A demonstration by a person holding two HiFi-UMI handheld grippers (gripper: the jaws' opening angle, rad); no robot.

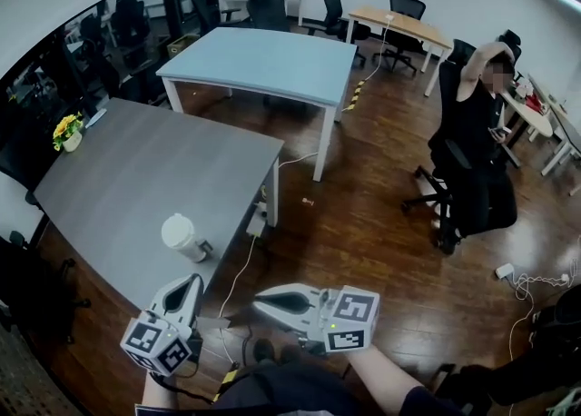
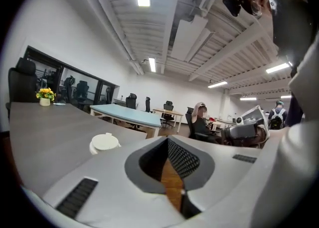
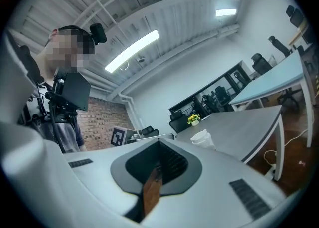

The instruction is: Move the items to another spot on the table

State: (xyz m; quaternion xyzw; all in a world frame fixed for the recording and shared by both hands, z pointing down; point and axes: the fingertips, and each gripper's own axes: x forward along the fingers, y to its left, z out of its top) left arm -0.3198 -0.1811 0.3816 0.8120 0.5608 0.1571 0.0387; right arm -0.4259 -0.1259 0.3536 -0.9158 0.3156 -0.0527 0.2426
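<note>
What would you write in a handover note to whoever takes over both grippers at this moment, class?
Left gripper: shut, empty, just off the near edge of the gray table.
Right gripper: shut, empty, beside it over the floor.
White lidded cup: upright near the table's near edge, closest to the left gripper.
Yellow flower pot: far left corner.
Done: nothing is held; no move can be confirmed.
Left: probably grasp the cup, set it elsewhere on the table, then the flower pot.
</note>
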